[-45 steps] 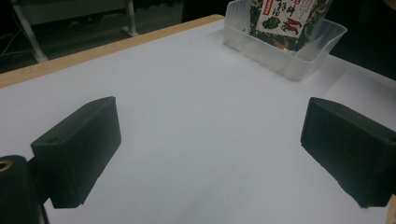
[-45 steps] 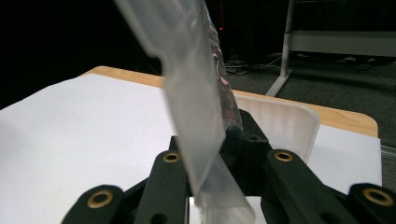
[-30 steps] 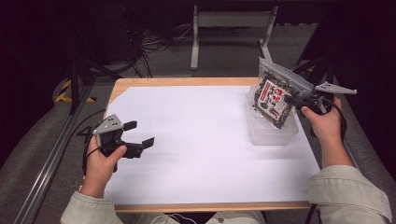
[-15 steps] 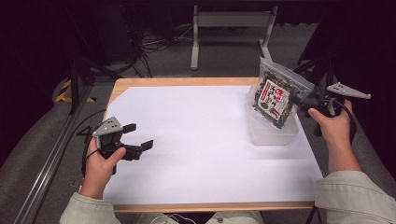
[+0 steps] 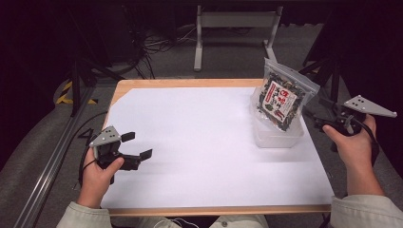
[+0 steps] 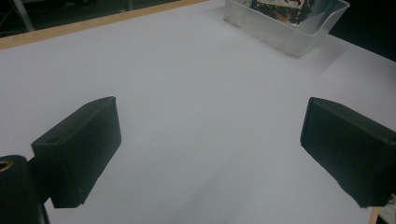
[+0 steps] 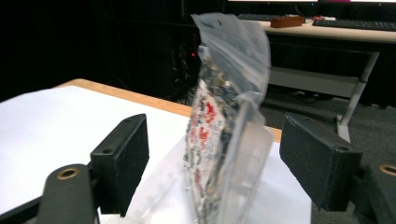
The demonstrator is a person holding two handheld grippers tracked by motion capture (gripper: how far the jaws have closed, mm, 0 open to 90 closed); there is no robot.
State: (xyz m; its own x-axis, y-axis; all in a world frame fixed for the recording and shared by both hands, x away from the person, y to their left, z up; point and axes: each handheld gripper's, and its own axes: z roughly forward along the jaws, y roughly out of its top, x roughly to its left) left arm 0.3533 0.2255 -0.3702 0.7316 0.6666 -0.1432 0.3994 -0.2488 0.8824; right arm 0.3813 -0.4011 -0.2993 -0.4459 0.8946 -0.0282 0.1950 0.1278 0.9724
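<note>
A clear zip bag of dark dried food with a red-and-white label [image 5: 283, 99] stands upright, leaning, in a clear plastic bin [image 5: 278, 138] at the table's right side. My right gripper [image 5: 319, 118] sits just right of the bag, off the table's right edge, its jaws pointing at the bag. Those jaws have just been opening and now stand wide apart. In the right gripper view the bag [image 7: 224, 93] appears between the pads of the right gripper [image 7: 219, 161], touching neither. My left gripper [image 5: 138, 145] hovers open over the white sheet at the front left, with nothing between its jaws [image 6: 210, 149].
A white sheet [image 5: 199, 137] covers most of the wooden table [image 5: 180, 83]. The bin's near corner [image 6: 299, 39] shows at the top of the left gripper view. Beyond the table stand a metal frame [image 5: 237, 28] and cables on the dark floor.
The right gripper's jaws opened off the bag's right edge and the hand drew back to the right. The bag stays standing in the bin. The left hand has kept still.
</note>
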